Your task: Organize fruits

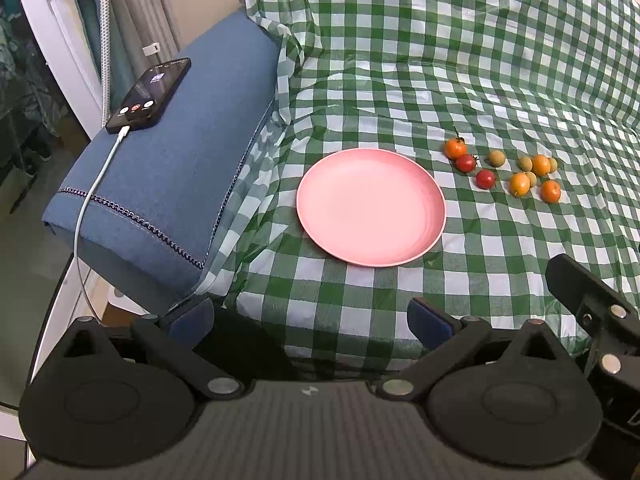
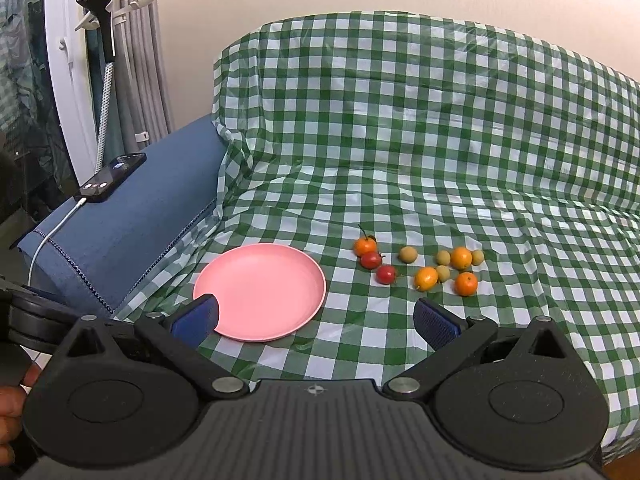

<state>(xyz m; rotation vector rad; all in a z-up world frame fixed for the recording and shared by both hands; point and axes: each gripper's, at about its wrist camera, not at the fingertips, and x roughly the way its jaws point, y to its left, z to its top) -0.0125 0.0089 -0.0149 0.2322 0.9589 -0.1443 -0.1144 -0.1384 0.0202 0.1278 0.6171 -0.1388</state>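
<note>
The plate (image 2: 260, 292) sits bare at the lower centre of the right wrist view, on the green checked cloth (image 2: 400, 140), and nothing is on it yet. The fruits lie loose in a small scatter just right of it, near but not touching its rim. Closest are an orange one with a stalk (image 2: 365, 245) and two red tomatoes (image 2: 371, 260), the first of these touching that orange fruit, the second (image 2: 386, 274) just apart. Further right come three more orange fruits (image 2: 466, 283) mixed with small pale green ones (image 2: 408, 255).

Both claws hang released and hold nothing. The right gripper (image 2: 316, 320) has its blue pads spread wide at the bottom of the frame, the left pad overlapping the plate's near edge in the picture. The left gripper (image 1: 312, 320) is likewise spread, low in its own view, well short of the plate (image 1: 370, 206).

I'd judge these fruits light, round and smooth, so they will roll and squirt out of a hard pinch. The tomatoes look soft-skinned and should bruise or split easily. Best to take each across its widest middle, pads level, with a gentle squeeze, and start with an outlying one such as the lone green fruit, since the touching pairs will nudge each other.

A phone (image 1: 150, 96) on its cable lies on the blue armrest (image 1: 168, 184) at upper left, out of the way.
</note>
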